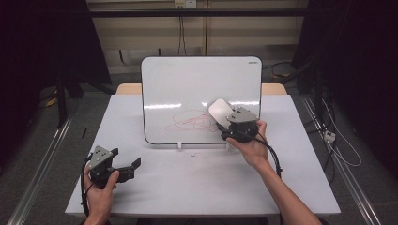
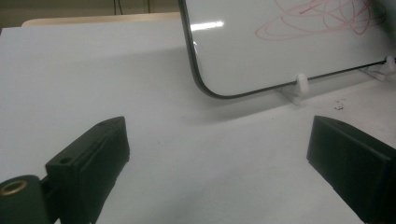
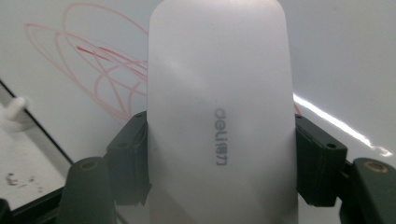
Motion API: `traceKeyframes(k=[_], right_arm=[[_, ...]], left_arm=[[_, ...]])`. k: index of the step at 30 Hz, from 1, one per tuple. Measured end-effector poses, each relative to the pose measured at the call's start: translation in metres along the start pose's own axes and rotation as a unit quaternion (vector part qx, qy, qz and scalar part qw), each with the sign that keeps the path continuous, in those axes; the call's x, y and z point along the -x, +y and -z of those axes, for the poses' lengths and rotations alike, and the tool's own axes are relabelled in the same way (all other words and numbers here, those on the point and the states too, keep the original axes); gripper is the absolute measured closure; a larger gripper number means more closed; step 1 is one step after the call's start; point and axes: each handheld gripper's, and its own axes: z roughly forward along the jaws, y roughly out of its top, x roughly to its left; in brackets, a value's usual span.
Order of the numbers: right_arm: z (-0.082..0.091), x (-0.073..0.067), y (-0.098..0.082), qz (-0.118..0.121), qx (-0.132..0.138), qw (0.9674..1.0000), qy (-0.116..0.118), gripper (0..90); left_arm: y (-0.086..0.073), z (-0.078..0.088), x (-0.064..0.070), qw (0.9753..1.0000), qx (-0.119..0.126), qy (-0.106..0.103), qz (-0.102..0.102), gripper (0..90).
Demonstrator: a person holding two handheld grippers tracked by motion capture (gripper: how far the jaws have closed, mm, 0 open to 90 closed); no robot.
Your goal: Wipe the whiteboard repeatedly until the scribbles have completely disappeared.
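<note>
White rounded plastic eraser clamped in right gripper, covering part of red scribble on whiteboard; left gripper jaws apart, empty.

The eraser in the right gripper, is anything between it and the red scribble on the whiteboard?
Nothing visible. The right gripper is shut on the white eraser, held up against the whiteboard; the red scribble lies open just beside it. The left gripper rests open on the table, well clear.
</note>
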Motion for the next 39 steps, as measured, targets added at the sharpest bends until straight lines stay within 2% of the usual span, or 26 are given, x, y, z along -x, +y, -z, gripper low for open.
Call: traceKeyframes(k=[2, 5, 9, 12, 19, 20, 24, 26, 33, 34, 38, 39], right_arm=[[-0.003, 0.001, -0.001, -0.008, -0.002, 1.0000, -0.002, 31.3], [-0.007, 0.003, -0.002, -0.005, -0.007, 0.9999, -0.014, 31.3], [-0.010, 0.006, -0.004, -0.010, -0.009, 0.9996, -0.026, 31.3], [-0.014, 0.006, -0.006, -0.004, -0.016, 0.9991, -0.040, 31.3], [-0.018, -0.004, -0.006, 0.014, -0.021, 0.9966, -0.078, 31.4], [-0.018, -0.005, -0.006, 0.015, -0.020, 0.9965, -0.080, 31.3], [-0.018, -0.004, -0.006, 0.013, -0.022, 0.9965, -0.079, 31.3], [-0.018, -0.003, -0.006, 0.015, -0.022, 0.9962, -0.082, 31.3], [-0.013, 0.018, -0.003, -0.013, -0.013, 0.9949, -0.099, 31.2], [-0.013, 0.020, -0.003, -0.019, -0.012, 0.9950, -0.097, 31.2], [-0.013, 0.019, -0.003, -0.018, -0.013, 0.9947, -0.100, 31.2], [-0.013, 0.019, -0.003, -0.016, -0.012, 0.9947, -0.101, 31.2]], left_arm=[[0.000, 0.000, 0.000, 1.0000, 0.000, -0.002, 0.001, 5.6], [-0.001, -0.002, 0.001, 1.0000, 0.001, -0.002, 0.008, 5.7], [0.000, -0.002, 0.001, 1.0000, -0.001, -0.004, 0.003, 5.6], [0.000, -0.001, 0.001, 1.0000, -0.002, -0.001, 0.003, 5.6], [-0.001, -0.001, -0.001, 1.0000, -0.005, 0.003, 0.006, 5.6], [-0.001, -0.001, 0.000, 1.0000, 0.001, 0.001, 0.010, 5.6], [0.000, 0.001, -0.001, 1.0000, -0.002, 0.002, 0.003, 5.6], [0.000, 0.000, 0.000, 0.9999, 0.004, 0.000, 0.011, 5.6], [0.000, 0.002, -0.002, 1.0000, 0.002, 0.002, 0.009, 5.6], [0.000, 0.002, -0.001, 0.9999, 0.005, 0.002, 0.011, 5.6], [0.000, 0.002, -0.002, 1.0000, 0.002, 0.003, 0.007, 5.6], [0.000, 0.001, -0.001, 0.9999, 0.005, 0.003, 0.012, 5.6]])
